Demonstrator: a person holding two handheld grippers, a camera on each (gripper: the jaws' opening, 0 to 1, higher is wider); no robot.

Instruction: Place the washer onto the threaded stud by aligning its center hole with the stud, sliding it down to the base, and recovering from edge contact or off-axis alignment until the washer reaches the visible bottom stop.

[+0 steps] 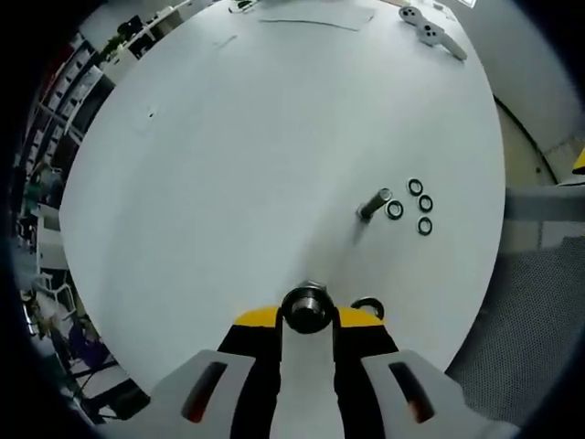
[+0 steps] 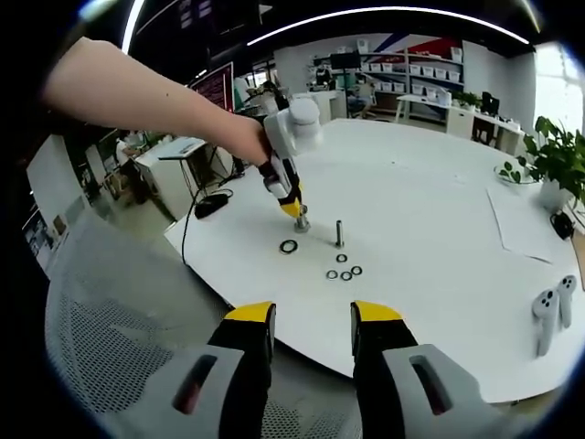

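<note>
My left gripper points down at the white round table, its yellow-tipped jaws shut on a dark washer sitting over a short metal stud. From the right gripper view, the left gripper, held by a person's hand, touches that stud. A loose washer lies beside it. A second, taller stud stands nearby with several small washers around it. My right gripper is open and empty, off the table's near edge.
Two white controllers and a paper sheet lie on the table's far side. A potted plant stands by the paper. A mesh chair is below the table edge. A cable hangs off the rim.
</note>
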